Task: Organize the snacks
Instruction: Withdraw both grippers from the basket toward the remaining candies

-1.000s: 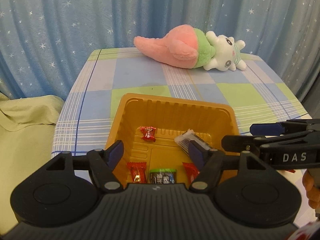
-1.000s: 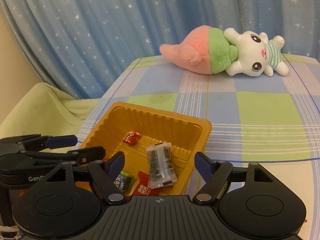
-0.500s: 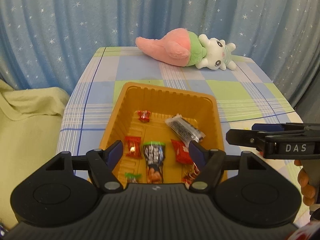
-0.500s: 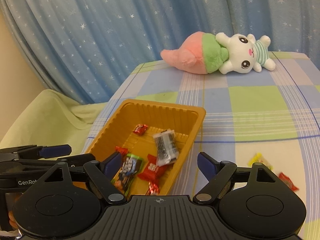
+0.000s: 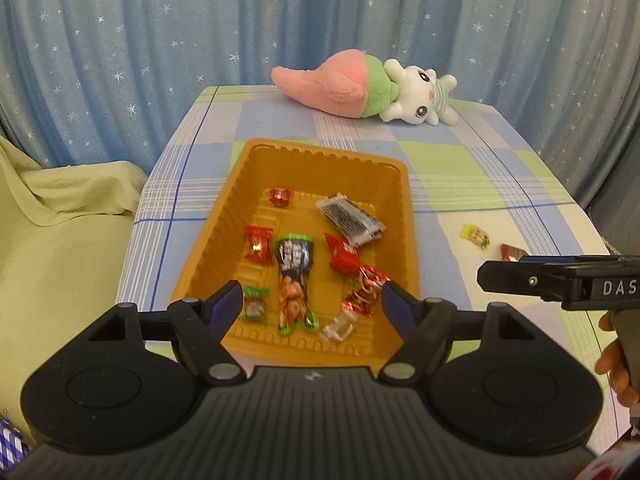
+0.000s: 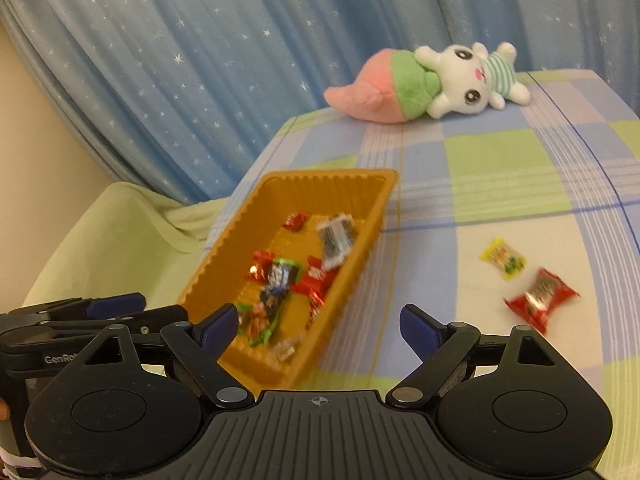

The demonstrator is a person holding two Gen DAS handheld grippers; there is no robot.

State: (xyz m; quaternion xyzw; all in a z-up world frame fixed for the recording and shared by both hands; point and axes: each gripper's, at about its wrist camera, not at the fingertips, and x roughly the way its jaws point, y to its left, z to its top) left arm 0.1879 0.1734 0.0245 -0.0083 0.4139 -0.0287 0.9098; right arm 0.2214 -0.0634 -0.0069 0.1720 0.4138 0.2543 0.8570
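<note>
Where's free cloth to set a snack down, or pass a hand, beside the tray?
Bare checked cloth between the orange tray and the plush toy, and a strip between the tray and the two loose candies, yellow and red. Inside the tray, the far end behind the small red candy is bare; its near half is crowded with wrappers.

The left gripper (image 5: 312, 306) was black plastic with a ribbed middle part and two big round bumps, one on each side. Its two fingers (image 5: 224, 306) had dark blue pads at the tips and shiny silver screws at the joints. A small white cross mark sat on top. The right gripper (image 6: 318, 326) looked the same. From the side it showed white letters, "DAS", and the left one showed "GenRo".
</note>
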